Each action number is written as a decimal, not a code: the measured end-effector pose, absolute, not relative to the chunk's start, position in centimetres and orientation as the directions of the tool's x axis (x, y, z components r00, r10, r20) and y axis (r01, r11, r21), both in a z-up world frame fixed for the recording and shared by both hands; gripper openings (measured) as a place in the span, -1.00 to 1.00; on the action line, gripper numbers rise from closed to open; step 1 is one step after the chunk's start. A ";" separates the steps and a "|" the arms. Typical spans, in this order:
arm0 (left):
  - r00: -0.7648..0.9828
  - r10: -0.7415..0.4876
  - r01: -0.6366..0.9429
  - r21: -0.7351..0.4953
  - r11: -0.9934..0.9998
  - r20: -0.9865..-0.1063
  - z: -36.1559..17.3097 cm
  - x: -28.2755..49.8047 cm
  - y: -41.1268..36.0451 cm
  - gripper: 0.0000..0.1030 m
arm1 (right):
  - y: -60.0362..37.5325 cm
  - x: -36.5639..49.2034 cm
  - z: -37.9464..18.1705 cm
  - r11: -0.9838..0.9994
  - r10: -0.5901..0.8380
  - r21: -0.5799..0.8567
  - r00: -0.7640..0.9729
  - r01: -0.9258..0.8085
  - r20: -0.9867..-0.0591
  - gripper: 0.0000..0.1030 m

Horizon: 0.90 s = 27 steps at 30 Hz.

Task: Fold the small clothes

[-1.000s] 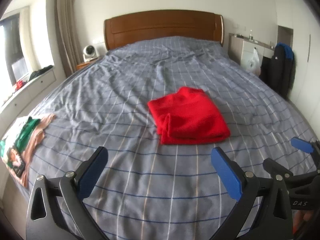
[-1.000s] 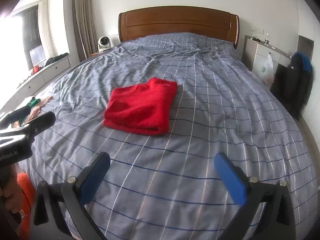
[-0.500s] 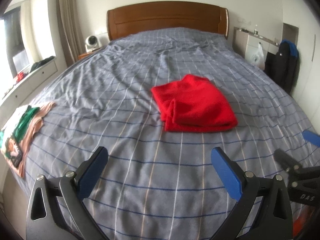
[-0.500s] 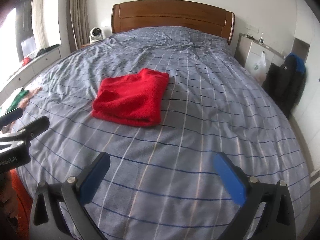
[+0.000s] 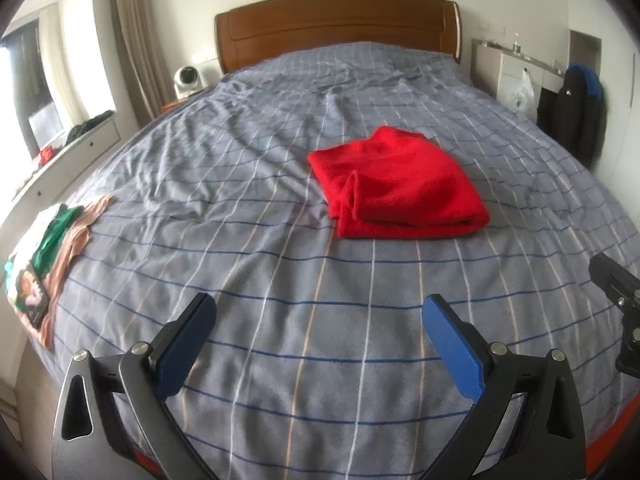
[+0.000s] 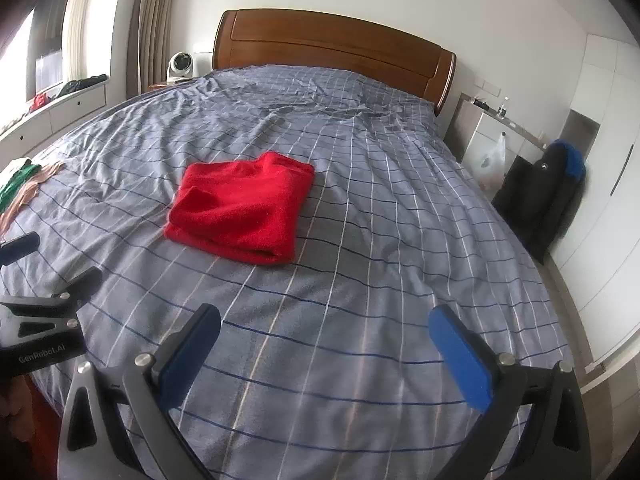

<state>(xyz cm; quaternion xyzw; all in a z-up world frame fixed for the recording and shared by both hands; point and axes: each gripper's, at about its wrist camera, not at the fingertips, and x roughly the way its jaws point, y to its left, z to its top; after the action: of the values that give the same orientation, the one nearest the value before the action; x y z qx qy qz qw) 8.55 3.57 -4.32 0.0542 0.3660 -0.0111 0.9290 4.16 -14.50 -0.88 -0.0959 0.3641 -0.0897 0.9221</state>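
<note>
A red fleece garment (image 5: 398, 186) lies folded into a rectangle in the middle of the grey checked bed (image 5: 248, 184); it also shows in the right wrist view (image 6: 244, 208). My left gripper (image 5: 320, 328) is open and empty, held above the bed's near part, well short of the garment. My right gripper (image 6: 326, 340) is open and empty too, near the bed's front, to the right of the left one. Each gripper shows at the edge of the other's view.
A pile of pink, green and white clothes (image 5: 48, 252) lies at the bed's left edge. A wooden headboard (image 5: 336, 24) stands at the far end, with a small fan (image 5: 186, 80) beside it. A cabinet (image 5: 516, 76) and a dark bag (image 5: 576, 116) stand on the right.
Both grippers have drawn back and risen a little from the garment, still open. The right wrist view has tilted and swung right. The garment has not moved.
</note>
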 end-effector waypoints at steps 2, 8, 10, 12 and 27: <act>0.725 0.032 0.058 0.108 0.992 -0.688 -6.0 9.1 3.4 0.99 | -14.9 4.5 -1.9 0.972 -0.213 -0.221 0.722 0.085 -0.658 0.99; 0.678 0.070 0.052 0.143 0.988 -0.731 -12.5 11.4 3.6 0.99 | -18.1 5.8 -9.0 0.979 -0.196 -0.170 0.708 0.109 -0.679 0.99; 0.670 0.032 0.063 0.101 0.993 -0.742 -14.9 11.9 4.2 1.00 | -19.5 6.2 -11.2 0.980 -0.196 -0.149 0.701 0.129 -0.686 0.99; 0.717 -0.016 0.060 0.038 0.998 -0.697 -15.5 11.2 4.9 0.99 | -20.8 6.5 -13.8 0.977 -0.214 -0.146 0.676 0.156 -0.705 0.99; 0.747 -0.010 0.056 0.047 0.997 -0.665 -15.6 10.4 4.6 0.99 | -22.0 6.3 -15.8 0.987 -0.149 -0.053 0.725 0.154 -0.672 1.00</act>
<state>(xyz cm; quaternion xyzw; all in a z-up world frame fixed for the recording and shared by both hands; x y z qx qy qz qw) 10.41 4.65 -15.62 0.0319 0.3556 -0.0177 0.9339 6.27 -22.04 -15.80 0.0032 0.3615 -0.0816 0.9288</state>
